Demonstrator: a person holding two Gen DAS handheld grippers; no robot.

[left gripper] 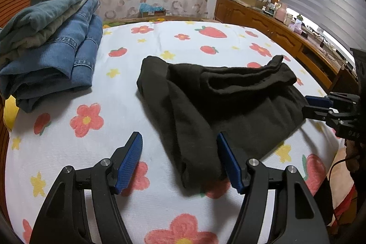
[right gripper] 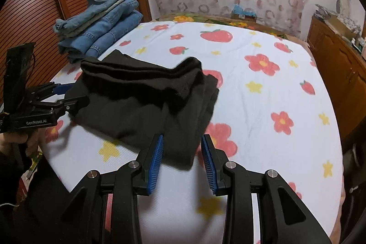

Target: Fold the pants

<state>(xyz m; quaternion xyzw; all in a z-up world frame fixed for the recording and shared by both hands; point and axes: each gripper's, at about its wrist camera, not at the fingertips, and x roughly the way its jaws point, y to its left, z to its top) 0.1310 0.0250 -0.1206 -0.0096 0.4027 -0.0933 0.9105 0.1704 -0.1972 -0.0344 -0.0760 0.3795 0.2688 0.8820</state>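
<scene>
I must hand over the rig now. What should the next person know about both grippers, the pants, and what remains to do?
Left gripper: open, nothing held; one edge of the black pants lies between its fingers, not pinched.
Right gripper: open, nothing held; the near corner of the pants lies between its pads, which do not press on it.
Pants: partly folded and bunched, loose in the middle of the flowered bed sheet.
Done: a stack of folded jeans sits at the far left corner of the bed.
Left: probably one more fold, then smoothing and stacking the pants.
</scene>
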